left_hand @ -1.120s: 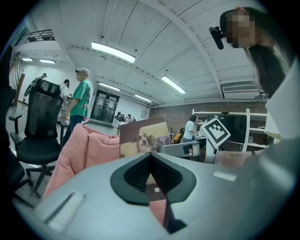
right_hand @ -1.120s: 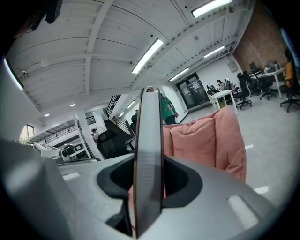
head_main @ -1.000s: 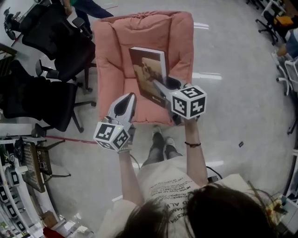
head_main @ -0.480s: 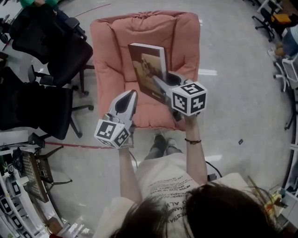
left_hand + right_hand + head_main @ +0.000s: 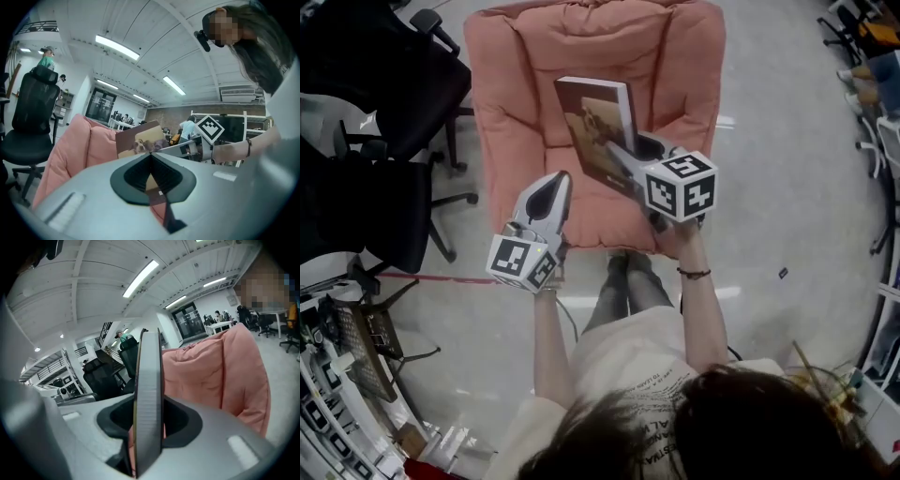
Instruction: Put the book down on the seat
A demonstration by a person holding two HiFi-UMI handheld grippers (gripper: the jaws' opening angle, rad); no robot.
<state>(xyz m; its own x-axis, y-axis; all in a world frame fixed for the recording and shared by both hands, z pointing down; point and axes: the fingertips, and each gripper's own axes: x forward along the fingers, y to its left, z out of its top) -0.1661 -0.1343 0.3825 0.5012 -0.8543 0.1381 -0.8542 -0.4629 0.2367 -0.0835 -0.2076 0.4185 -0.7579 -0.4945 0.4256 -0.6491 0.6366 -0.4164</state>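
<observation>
Right gripper [image 5: 619,157] fingers pinch book [image 5: 598,122] at near edge; long axis points away, seat [image 5: 511,112] directly beneath; left gripper [image 5: 553,183] fingers pressed together, empty

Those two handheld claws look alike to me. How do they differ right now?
The right gripper is clamped on the book; the left gripper is shut on nothing. The right gripper reaches over the pink seat; the left gripper hangs nearer its front edge. Both carry marker cubes.
</observation>
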